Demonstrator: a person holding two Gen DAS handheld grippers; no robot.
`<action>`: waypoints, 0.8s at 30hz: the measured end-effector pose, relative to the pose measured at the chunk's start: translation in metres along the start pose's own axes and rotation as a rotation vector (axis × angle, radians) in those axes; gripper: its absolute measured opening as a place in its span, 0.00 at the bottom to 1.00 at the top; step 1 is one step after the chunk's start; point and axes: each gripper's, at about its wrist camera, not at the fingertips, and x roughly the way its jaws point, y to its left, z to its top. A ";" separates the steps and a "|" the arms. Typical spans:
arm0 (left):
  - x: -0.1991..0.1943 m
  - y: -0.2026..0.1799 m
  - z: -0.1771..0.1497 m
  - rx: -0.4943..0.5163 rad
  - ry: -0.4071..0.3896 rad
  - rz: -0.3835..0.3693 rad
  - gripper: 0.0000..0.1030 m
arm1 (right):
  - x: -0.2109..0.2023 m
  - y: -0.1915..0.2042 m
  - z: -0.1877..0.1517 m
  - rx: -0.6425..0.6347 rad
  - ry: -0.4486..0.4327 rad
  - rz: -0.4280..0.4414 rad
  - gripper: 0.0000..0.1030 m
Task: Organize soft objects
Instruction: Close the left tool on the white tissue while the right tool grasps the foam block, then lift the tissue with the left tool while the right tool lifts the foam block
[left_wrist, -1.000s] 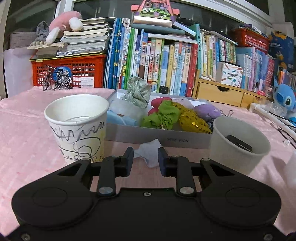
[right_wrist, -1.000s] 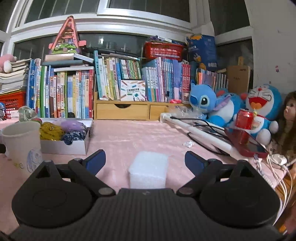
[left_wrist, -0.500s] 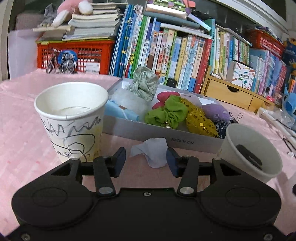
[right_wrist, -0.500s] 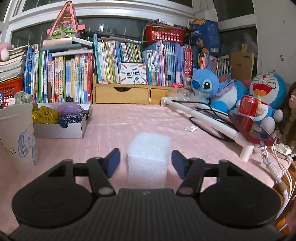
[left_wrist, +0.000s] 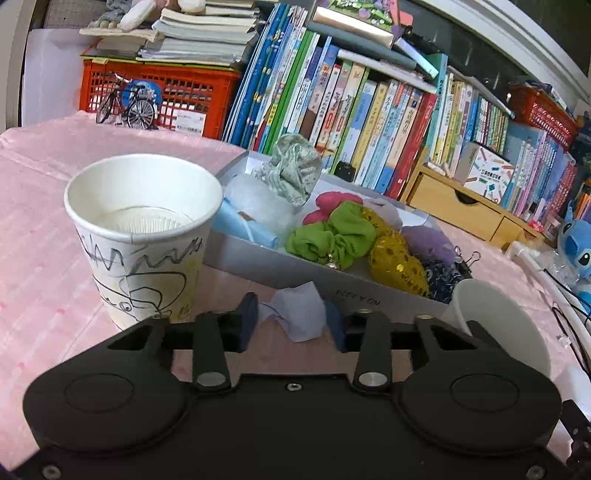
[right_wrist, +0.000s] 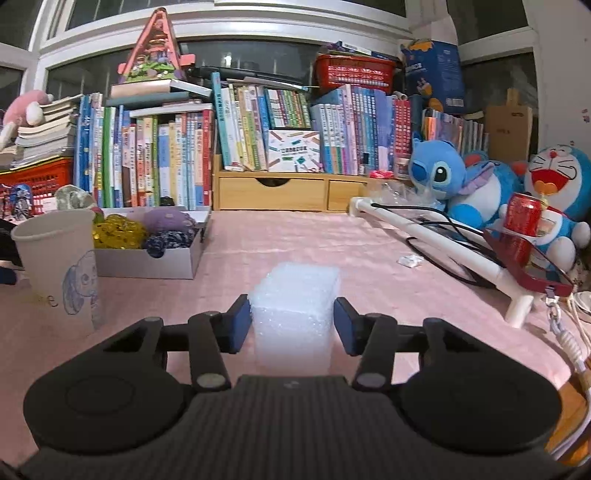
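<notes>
A crumpled white tissue (left_wrist: 295, 310) lies on the pink tablecloth before a grey box (left_wrist: 295, 269) holding several soft things: a green scrunchie (left_wrist: 332, 238), a gold sequin one (left_wrist: 397, 262), a purple one and a patterned cloth. My left gripper (left_wrist: 290, 319) is open, its fingers on either side of the tissue. A white foam block (right_wrist: 295, 314) stands on the cloth. My right gripper (right_wrist: 293, 323) straddles the block, its pads close to both sides; I cannot tell whether they press it. The grey box (right_wrist: 147, 262) is at the left.
A scribbled paper cup (left_wrist: 142, 236) stands left of the tissue and a white cup (left_wrist: 498, 325) to its right. Books and a red crate (left_wrist: 159, 96) line the back. A white pole with cables (right_wrist: 443, 236), a red can (right_wrist: 524, 214) and plush toys (right_wrist: 454, 184) are at the right.
The left gripper opened wider and moved in around the tissue. The right gripper advanced onto the foam block and its fingers closed in from wide open to near the block's sides.
</notes>
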 end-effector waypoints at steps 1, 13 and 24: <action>-0.002 -0.001 0.000 0.004 -0.008 -0.002 0.26 | -0.001 0.000 0.000 0.001 -0.003 0.009 0.51; -0.020 0.006 -0.004 0.014 0.000 -0.026 0.06 | -0.014 0.012 0.007 0.003 -0.044 0.157 0.51; -0.022 0.005 -0.007 0.040 0.061 -0.168 0.41 | -0.019 0.032 0.003 -0.066 -0.023 0.384 0.52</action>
